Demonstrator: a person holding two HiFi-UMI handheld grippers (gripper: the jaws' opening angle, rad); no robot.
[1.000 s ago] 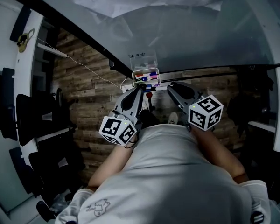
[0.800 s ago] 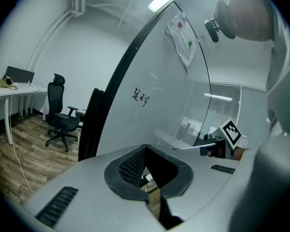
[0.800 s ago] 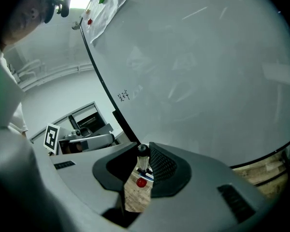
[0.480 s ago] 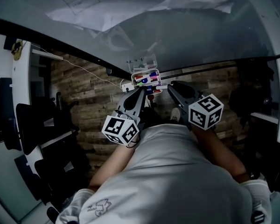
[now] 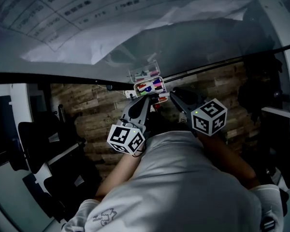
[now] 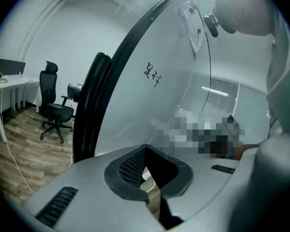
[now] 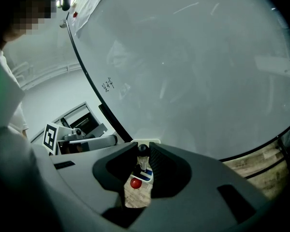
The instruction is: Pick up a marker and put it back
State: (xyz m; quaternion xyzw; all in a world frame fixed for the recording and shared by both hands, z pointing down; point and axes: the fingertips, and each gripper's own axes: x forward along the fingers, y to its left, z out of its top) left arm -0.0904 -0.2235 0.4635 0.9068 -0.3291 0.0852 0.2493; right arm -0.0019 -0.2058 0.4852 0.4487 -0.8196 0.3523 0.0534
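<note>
Two tongs point at a small marker box [image 5: 136,88] at the bottom edge of a whiteboard [image 5: 208,47]. The box holds markers with red, blue and purple parts.

The left tongs [image 6: 145,151] are just under the box, on its left side. Their tips are squeezed together and nothing is between them.

The right tongs [image 7: 143,154] are just under the box too, on its right side. They look clamped on a marker [image 7: 143,149] with a black end. It is dark there, so I am not fully sure of the grip. That marker is right in front of the box, and both sides of the tongs sit against it. A red marker end [image 7: 135,182] and some blue show in the gap below it, close to the box.

Above the box, big paper sheets [image 5: 87,28] hang on the whiteboard. Far below the box is a wood floor [image 5: 92,115]. Well away from the box, a black office chair [image 6: 55,111] stands on that floor.

Further back from the box, a left cube [image 5: 126,139] and a right cube [image 5: 210,116] with black and white squares ride on the tongs.
</note>
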